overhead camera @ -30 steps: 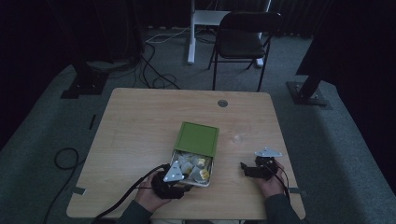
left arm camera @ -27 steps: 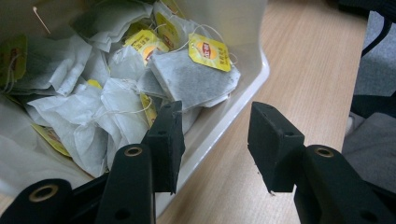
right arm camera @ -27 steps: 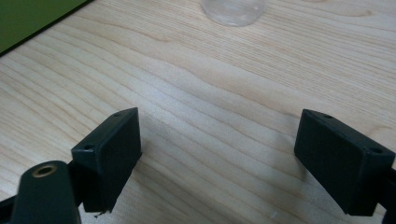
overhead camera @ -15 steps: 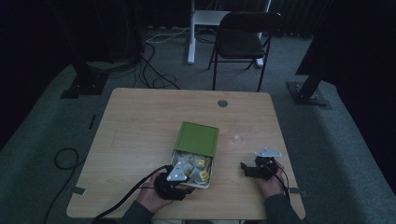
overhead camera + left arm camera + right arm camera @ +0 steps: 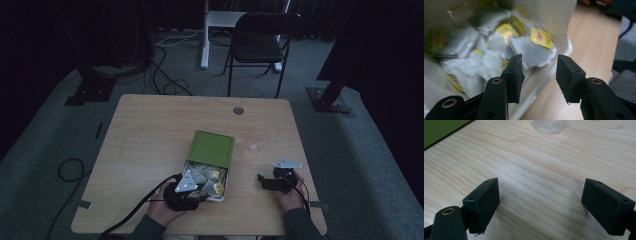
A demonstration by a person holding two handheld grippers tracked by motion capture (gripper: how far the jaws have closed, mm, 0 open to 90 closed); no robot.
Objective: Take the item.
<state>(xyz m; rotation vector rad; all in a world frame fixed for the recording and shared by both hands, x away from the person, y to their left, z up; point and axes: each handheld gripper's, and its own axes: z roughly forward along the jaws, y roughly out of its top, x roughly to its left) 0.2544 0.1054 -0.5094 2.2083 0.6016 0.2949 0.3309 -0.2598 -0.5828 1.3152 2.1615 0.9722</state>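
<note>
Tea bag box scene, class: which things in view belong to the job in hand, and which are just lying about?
In the job:
left gripper, jaws open
tea bags
box with green lid

Lying about:
right gripper, open over bare table
clear glass
folding chair

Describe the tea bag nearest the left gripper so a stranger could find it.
On the wooden table sits an open tin with a green lid. At its near rim, just ahead of the left gripper, lies a grey tea bag; its yellow tag with a red mark faces up.
</note>
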